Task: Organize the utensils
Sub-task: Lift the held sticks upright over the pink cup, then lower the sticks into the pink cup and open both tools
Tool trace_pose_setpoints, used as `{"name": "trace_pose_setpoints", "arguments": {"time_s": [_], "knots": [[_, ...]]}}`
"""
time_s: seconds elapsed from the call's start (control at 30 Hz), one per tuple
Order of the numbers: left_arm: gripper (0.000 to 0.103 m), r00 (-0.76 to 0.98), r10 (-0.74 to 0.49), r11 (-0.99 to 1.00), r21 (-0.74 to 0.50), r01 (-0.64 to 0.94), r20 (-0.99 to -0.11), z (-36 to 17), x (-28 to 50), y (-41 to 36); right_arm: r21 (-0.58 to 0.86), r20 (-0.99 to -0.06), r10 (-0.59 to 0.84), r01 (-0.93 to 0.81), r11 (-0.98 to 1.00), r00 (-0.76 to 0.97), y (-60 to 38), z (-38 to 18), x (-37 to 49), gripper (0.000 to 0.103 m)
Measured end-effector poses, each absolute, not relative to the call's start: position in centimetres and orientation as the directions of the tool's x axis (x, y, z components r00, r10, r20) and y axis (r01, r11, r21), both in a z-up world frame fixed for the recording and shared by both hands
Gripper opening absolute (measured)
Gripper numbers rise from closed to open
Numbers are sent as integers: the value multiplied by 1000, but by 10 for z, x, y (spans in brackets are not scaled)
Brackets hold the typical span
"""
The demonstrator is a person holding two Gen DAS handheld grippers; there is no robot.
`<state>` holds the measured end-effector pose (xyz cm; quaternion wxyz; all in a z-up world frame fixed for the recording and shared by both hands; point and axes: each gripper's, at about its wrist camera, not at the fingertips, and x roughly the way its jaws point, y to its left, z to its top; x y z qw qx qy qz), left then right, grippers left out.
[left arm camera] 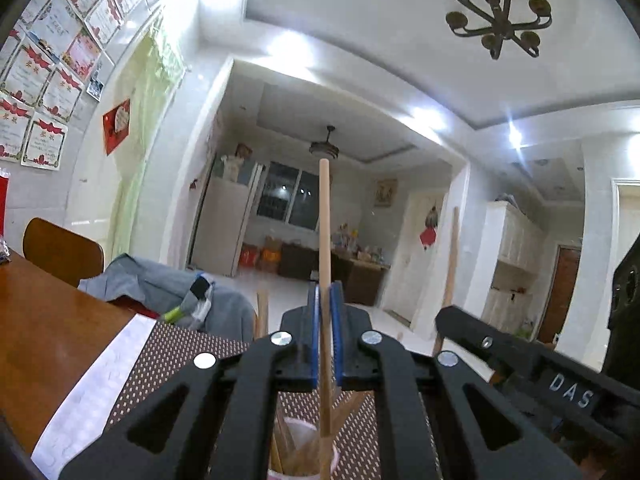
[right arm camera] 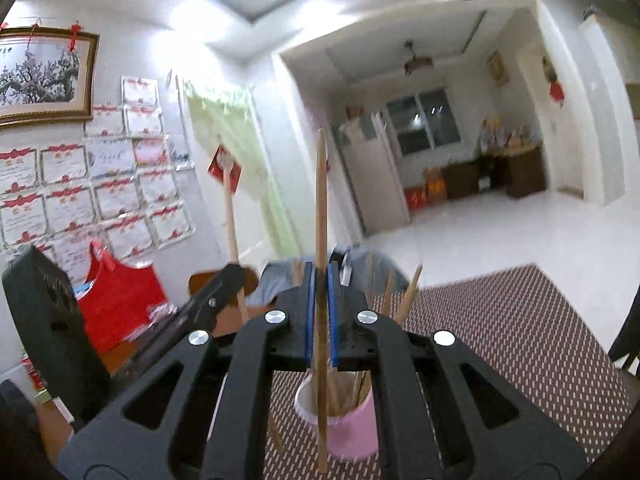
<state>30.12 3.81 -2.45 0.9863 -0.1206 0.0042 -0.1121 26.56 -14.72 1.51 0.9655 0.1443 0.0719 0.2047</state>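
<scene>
My left gripper [left arm camera: 326, 296] is shut on a wooden chopstick [left arm camera: 324, 220] that stands upright between its blue pads. Under it a pink cup [left arm camera: 298, 430] holds several more chopsticks. In the right wrist view my right gripper [right arm camera: 321, 276] is shut on a second upright chopstick [right arm camera: 321, 200], whose lower end hangs in front of the pink cup [right arm camera: 352, 436]. Each gripper shows in the other's view: the right gripper's body [left arm camera: 520, 352] with its chopstick [left arm camera: 450, 264], and the left gripper's body [right arm camera: 212, 304] with its chopstick [right arm camera: 231, 220].
The cup stands on a brown dotted placemat [right arm camera: 500, 320] on a wooden table [left arm camera: 48, 320]. A wooden chair [left arm camera: 60, 248] and grey clothing [left arm camera: 160, 284] lie past the table's far edge. A red box [right arm camera: 120, 296] sits at the left by the wall.
</scene>
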Motion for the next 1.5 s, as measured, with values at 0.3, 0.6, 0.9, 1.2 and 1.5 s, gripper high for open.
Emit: {"name": "trace_pose_setpoints", "arguments": {"time_s": [0.3,0.6,0.9,1.2,1.5], "knots": [[6,979,-201,945,-257,204,38,-37,339,48,297,12,364,-351,888,931,-134,4,289,6],[6,981,-191,956,-222,191,25,-57,356,44,316,10,363,-348,883,932,-134,-14,302,6],[26,980,-185,961,-220,167,-66,-64,351,49,296,34,356,-350,889,934,-139,-13,293,6],[33,988,-74,983,-177,49,-136,-43,319,61,274,105,328,-345,898,939,-134,-8,279,6],[33,985,-22,988,-152,-5,-171,-44,322,71,227,97,320,-334,915,942,-119,-16,280,6]]}}
